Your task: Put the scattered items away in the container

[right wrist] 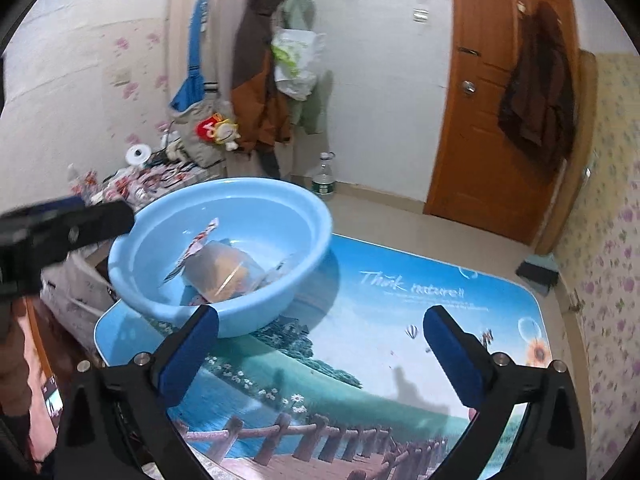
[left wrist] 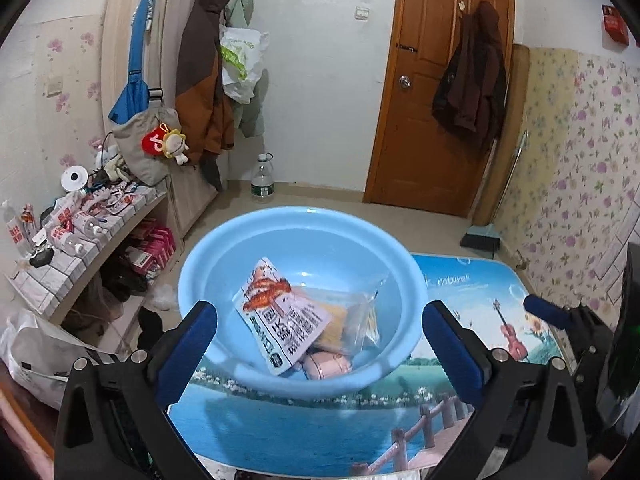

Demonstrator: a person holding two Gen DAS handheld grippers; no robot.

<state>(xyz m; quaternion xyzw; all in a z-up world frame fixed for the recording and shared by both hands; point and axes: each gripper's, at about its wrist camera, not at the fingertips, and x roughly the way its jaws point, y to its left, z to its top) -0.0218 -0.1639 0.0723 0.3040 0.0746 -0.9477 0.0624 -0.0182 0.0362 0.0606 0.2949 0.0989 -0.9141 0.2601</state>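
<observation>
Blue-padded fingers of the left gripper point(left wrist: 320, 320) fill the bottom of the left wrist view, spread wide and holding nothing, one on each side of the light blue basin point(left wrist: 256, 380). Just beyond them, inside the basin, lie a white snack packet point(left wrist: 280, 316) with red fish print, a clear bag point(left wrist: 356, 316) with something yellow in it, and a pink roll point(left wrist: 326, 366) near the lower wall. In the right wrist view the right gripper point(right wrist: 320, 326) is also spread wide and empty, low in the frame over the table point(right wrist: 400, 320) with its printed landscape top. Its basin point(right wrist: 280, 300) sits at centre left on the table's far left corner, with the left gripper point(right wrist: 68, 224) blurred at the left edge. Farther back, a water bottle point(left wrist: 262, 178) stands on the floor at centre, and a wooden door point(left wrist: 432, 120) fills the upper right.
</observation>
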